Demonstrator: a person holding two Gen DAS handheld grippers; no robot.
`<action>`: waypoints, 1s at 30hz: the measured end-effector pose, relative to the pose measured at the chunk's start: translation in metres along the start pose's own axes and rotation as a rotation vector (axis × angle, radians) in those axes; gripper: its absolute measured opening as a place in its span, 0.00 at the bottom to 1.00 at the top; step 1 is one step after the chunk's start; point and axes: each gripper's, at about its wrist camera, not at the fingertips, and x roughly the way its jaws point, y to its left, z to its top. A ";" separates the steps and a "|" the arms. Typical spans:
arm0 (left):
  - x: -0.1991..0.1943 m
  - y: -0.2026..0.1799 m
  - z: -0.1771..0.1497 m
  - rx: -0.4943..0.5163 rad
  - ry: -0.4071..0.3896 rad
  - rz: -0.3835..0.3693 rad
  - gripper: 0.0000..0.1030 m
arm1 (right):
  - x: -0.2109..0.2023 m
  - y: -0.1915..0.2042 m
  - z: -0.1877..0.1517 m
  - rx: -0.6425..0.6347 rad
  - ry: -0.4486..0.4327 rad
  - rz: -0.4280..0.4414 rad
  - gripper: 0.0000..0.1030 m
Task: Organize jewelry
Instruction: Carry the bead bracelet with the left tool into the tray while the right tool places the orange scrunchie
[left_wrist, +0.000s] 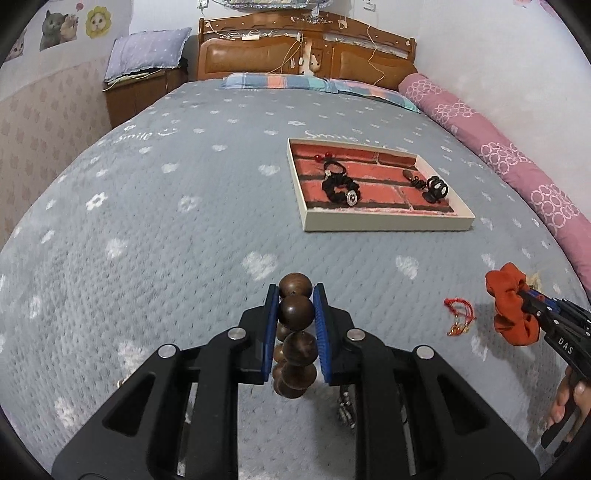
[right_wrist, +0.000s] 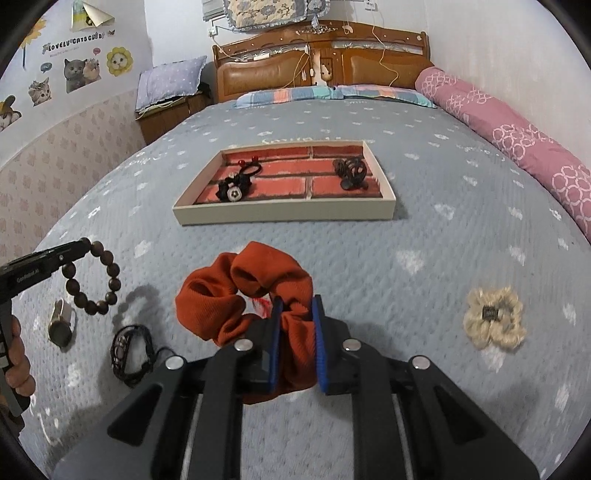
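Left gripper (left_wrist: 295, 295) at bottom centre of the left wrist view, blue pads pinching a brown wooden bead bracelet (left_wrist: 294, 314); beads hang clear of the grey bedspread (left_wrist: 166, 221); in the right wrist view the same bracelet shows as a loop at left edge. Right gripper (right_wrist: 297, 306) at bottom centre of its own view, pads pressed on an orange scrunchie (right_wrist: 240, 284), which is bunched between them and lifted off the bedspread. Tray (left_wrist: 388, 224) with brick-pattern lining sits at upper centre of both views; inside it, black hair ties (left_wrist: 338, 184) on the left side, a dark clip (left_wrist: 436, 188) on the right. On the bedspread: red cord (left_wrist: 458, 314) just left of the scrunchie in the left view; cream knitted flower (right_wrist: 495, 317) at right of the right view; watch (right_wrist: 61, 325) and black braided bracelet (right_wrist: 129, 350) at lower left. A hand (right_wrist: 18, 354) grips the left handle at the left edge.
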 end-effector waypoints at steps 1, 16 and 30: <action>0.000 0.000 0.003 -0.003 -0.001 0.001 0.17 | 0.002 -0.002 0.005 0.003 -0.003 -0.001 0.15; 0.030 -0.030 0.083 -0.002 -0.048 -0.020 0.17 | 0.045 -0.019 0.090 0.014 -0.042 -0.043 0.15; 0.102 -0.083 0.169 0.063 -0.088 0.006 0.17 | 0.115 -0.035 0.169 0.035 -0.067 -0.061 0.15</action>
